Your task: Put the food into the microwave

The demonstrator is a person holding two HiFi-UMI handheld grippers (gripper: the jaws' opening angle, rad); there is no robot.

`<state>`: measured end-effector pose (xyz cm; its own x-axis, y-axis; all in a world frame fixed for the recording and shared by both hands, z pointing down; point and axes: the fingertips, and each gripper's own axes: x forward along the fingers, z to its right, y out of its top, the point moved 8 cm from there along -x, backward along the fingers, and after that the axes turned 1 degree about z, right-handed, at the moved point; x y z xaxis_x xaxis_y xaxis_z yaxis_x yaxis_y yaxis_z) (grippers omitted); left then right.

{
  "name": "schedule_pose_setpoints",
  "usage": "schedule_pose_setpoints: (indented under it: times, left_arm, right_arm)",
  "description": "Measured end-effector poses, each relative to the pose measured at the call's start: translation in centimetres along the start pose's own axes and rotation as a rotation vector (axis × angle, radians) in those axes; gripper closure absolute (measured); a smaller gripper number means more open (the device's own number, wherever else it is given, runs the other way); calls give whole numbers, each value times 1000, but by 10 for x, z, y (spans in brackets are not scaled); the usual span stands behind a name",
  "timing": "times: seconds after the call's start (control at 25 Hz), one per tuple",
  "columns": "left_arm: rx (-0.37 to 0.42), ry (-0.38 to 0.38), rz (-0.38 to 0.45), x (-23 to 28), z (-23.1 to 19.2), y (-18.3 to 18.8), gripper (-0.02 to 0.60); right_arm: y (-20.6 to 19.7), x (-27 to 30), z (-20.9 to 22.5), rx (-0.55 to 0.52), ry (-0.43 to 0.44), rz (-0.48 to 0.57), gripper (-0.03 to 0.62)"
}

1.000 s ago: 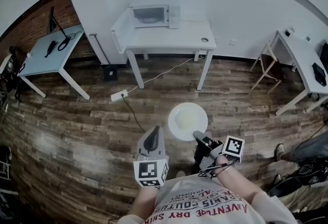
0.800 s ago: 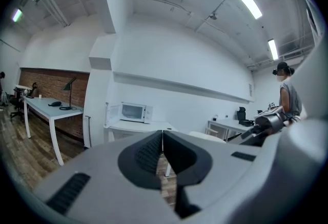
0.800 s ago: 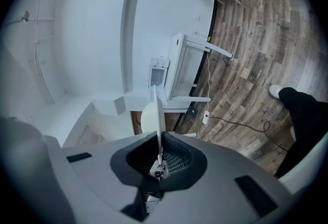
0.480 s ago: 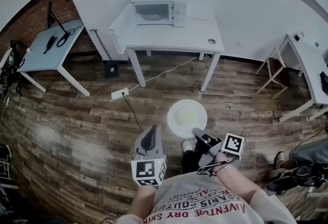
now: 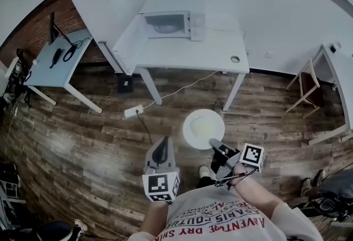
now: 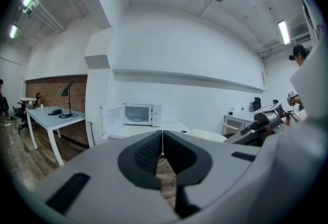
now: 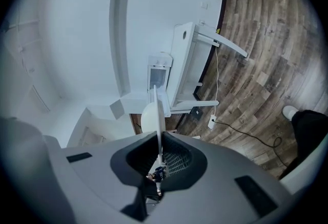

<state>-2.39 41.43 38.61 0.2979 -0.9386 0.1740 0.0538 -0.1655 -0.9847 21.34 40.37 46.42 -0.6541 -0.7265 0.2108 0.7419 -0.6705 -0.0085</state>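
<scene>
A white plate with pale food on it hangs level over the wooden floor. My right gripper is shut on its near rim. In the right gripper view the plate shows edge-on, clamped between the jaws. My left gripper is beside it at the left, shut and holding nothing; its pads meet in the left gripper view. Ahead, the white microwave stands on a white table with its door swung open to the left. The microwave also shows in the left gripper view.
A grey-blue desk with a lamp and cables stands at the left by a brick wall. A power strip and its cable lie on the floor before the table. A small round thing sits on the table's right end. A wooden stool is at the right.
The person has walked forward: the table and microwave have come closer and lower in the head view. Both grippers stay as they were, the right still on the plate.
</scene>
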Motion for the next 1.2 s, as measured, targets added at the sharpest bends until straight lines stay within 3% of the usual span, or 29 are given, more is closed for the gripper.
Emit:
schedule_pose_setpoints:
  times: [0.4,0.72,1.2]
  left_arm:
    - [-23,12,4,92,12,20,574]
    - [-43,0,-23,135,-1,20,574]
    - [-50,-98,-3,249,-91,39,574]
  right_arm:
    - [106,48,-24,-41,36,3,569]
    - [140,76,-15,1,12,39,568]
    - [174,177,-28,10,-17,129,569]
